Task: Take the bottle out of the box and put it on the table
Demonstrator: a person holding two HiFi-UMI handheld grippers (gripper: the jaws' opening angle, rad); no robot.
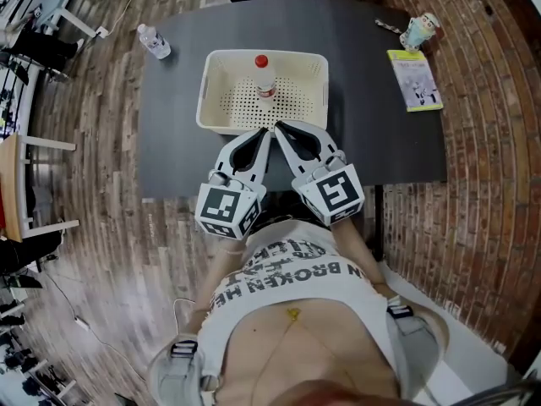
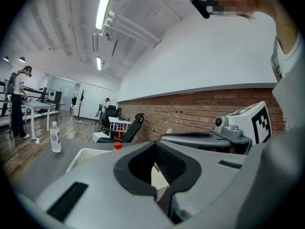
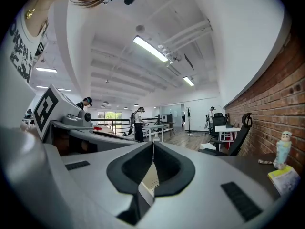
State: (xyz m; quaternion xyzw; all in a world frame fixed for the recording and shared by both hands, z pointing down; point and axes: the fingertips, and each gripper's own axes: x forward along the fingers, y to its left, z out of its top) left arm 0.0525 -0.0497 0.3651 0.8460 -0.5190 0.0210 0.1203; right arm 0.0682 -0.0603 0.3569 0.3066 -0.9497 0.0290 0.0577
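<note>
While left gripper point(image 1: 268, 133), right gripper point(image 1: 278, 128) closed, empty, red-capped clear bottle point(image 1: 265, 83) upright in box point(image 1: 211, 96).

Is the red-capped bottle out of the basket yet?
No, the red-capped bottle stands upright inside the white perforated basket in the head view.

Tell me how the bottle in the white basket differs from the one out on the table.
The basket bottle has a red cap; the table bottle has a pale one. The basket bottle stands inside the white basket; the table bottle stands on the dark table. Both are clear and upright.
</note>
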